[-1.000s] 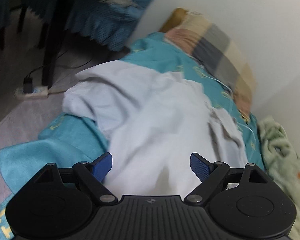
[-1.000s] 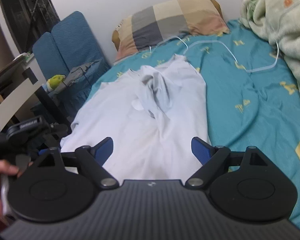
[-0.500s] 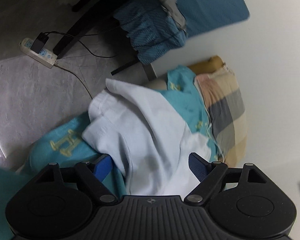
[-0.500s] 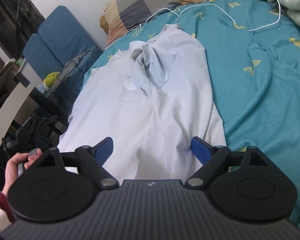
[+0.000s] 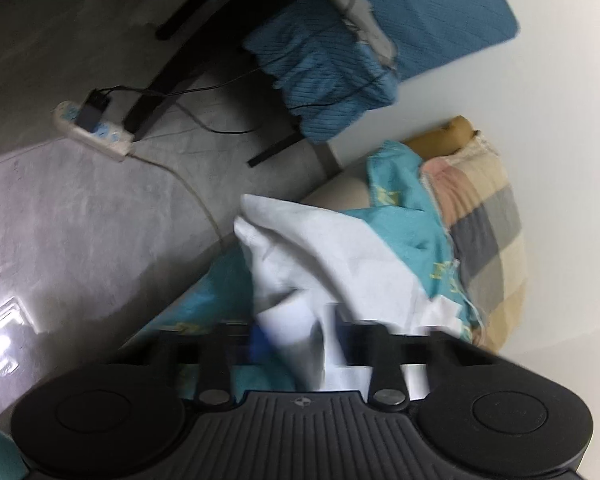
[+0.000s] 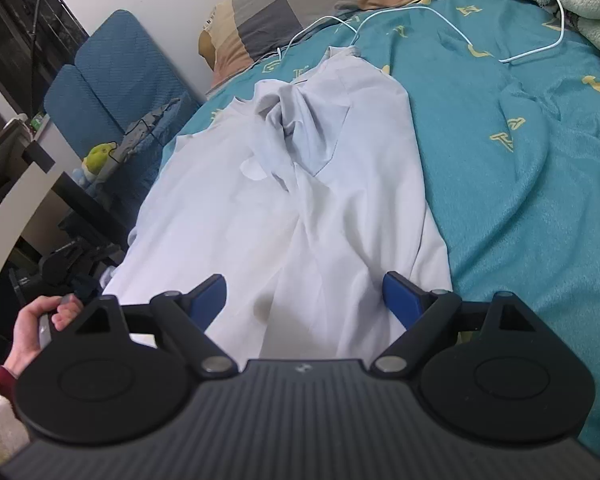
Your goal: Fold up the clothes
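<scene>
Left tool (image 5: 296,336) (blurred) pinches shirt (image 5: 340,264).

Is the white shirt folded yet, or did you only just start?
Only just started. Done: nothing is folded; the white shirt lies spread and rumpled on the teal bedspread. In hand: the left hand-held gripper has just been closing on the shirt's edge, with cloth bunched between its fingers. Left: the right hand-held gripper is open over the hem, and every fold remains.

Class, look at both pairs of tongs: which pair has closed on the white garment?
The left tongs: their jaws have just been closing and pinch the white garment at its edge. The right tongs stand wide open above it.
</scene>
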Demonstrator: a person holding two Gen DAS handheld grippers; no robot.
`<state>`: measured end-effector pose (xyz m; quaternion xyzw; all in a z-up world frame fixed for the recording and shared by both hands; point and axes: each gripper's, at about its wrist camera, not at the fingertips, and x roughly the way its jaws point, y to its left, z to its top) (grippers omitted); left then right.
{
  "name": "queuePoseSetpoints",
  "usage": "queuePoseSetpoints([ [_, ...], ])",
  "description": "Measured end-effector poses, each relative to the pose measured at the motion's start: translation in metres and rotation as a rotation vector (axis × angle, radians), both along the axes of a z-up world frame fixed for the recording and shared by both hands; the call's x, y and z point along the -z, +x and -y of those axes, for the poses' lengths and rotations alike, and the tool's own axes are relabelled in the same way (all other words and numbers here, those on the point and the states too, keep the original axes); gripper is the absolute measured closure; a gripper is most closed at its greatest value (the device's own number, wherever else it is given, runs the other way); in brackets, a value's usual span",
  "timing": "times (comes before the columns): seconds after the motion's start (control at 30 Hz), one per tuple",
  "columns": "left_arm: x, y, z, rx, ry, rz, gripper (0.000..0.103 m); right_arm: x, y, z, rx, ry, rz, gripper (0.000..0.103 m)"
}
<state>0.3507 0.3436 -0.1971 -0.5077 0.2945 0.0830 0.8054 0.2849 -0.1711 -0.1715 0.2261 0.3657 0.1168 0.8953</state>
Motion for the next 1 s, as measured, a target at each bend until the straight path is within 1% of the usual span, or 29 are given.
queuePoseSetpoints([
  [0.03,-0.006,0.0,0.002,0.012,0.02,0.022,0.096,0.0,0.0,-0.001,0.0,-0.005,0.006,0.015],
  [0.07,-0.015,0.0,0.007,0.022,0.056,0.049,0.098,0.001,0.0,-0.002,-0.001,-0.01,0.02,0.015],
  [0.17,-0.053,0.005,0.03,0.084,0.211,0.106,0.099,0.007,0.0,-0.004,-0.011,-0.029,0.078,0.015],
  [0.27,-0.098,0.015,0.067,0.187,0.371,0.15,0.099,0.011,-0.004,-0.007,-0.031,-0.068,0.131,0.015],
  [0.33,-0.126,0.023,0.1,0.261,0.485,0.176,0.099,0.011,-0.006,-0.01,-0.041,-0.096,0.148,0.014],
  [0.4,-0.148,0.03,0.142,0.346,0.583,0.198,0.099,0.009,-0.005,-0.007,-0.035,-0.079,0.138,0.015],
  [0.47,-0.158,0.038,0.183,0.421,0.648,0.206,0.099,0.008,-0.004,0.0,-0.021,-0.033,0.121,0.016],
  [0.53,-0.157,0.042,0.224,0.491,0.696,0.21,0.099,0.007,-0.002,0.011,0.001,0.022,0.098,0.016],
  [0.67,-0.131,0.044,0.3,0.622,0.731,0.206,0.099,0.004,-0.002,0.033,0.044,0.104,0.068,0.016],
  [0.77,-0.099,0.042,0.34,0.698,0.763,0.163,0.097,0.003,-0.002,0.045,0.067,0.081,0.066,0.016],
  [0.8,-0.088,0.041,0.345,0.711,0.755,0.151,0.096,0.002,-0.002,0.048,0.079,0.063,0.067,0.016],
  [0.83,-0.078,0.041,0.35,0.723,0.746,0.138,0.092,0.003,-0.002,0.051,0.088,0.045,0.067,0.016],
  [0.87,-0.068,0.04,0.354,0.735,0.738,0.126,0.084,0.004,-0.002,0.054,0.092,0.039,0.066,0.016],
  [0.9,-0.062,0.038,0.355,0.736,0.733,0.117,0.079,0.006,-0.001,0.057,0.094,0.045,0.063,0.016],
  [0.93,-0.056,0.036,0.355,0.737,0.728,0.108,0.073,0.008,0.0,0.059,0.092,0.049,0.062,0.016],
  [0.97,-0.055,0.033,0.355,0.735,0.726,0.107,0.067,0.009,0.0,0.061,0.09,0.053,0.062,0.016],
  [1.0,-0.054,0.03,0.354,0.732,0.723,0.107,0.065,0.01,0.001,0.062,0.087,0.057,0.062,0.016],
])
